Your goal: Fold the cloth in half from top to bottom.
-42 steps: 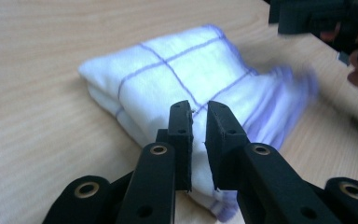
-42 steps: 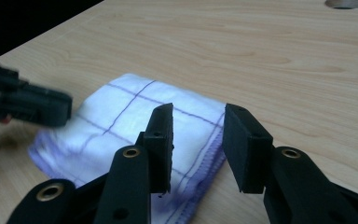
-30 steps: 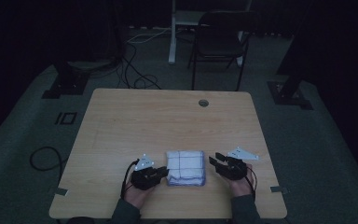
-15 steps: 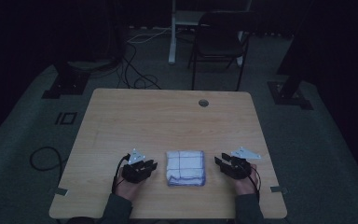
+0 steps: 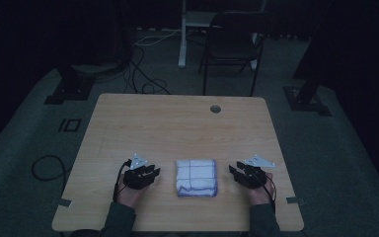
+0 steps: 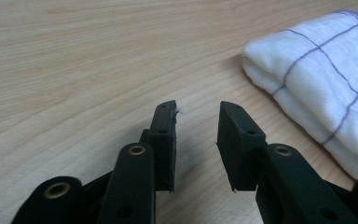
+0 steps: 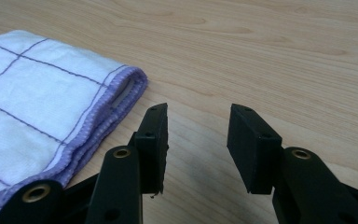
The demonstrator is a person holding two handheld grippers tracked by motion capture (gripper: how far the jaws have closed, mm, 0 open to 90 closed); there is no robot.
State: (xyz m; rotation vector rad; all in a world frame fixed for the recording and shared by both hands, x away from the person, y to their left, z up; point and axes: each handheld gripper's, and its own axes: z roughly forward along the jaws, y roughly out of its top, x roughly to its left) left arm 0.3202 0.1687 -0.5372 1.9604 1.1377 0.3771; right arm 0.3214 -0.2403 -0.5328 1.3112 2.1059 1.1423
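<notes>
A: While the folded white cloth with purple grid lines (image 5: 196,177) lies flat near the front edge of the light wooden table (image 5: 177,123), how are the grippers set?

B: The left gripper (image 6: 196,122) has just been opening; nothing is held between its jaws. The right gripper (image 7: 197,125) is parted and empty too. The cloth lies between them, untouched.

A: What risk is foreseen?

B: If only the top layer is pinched, the fold could be pulled open.

Wooden table (image 5: 177,128), folded cloth (image 5: 196,177) on it
</notes>
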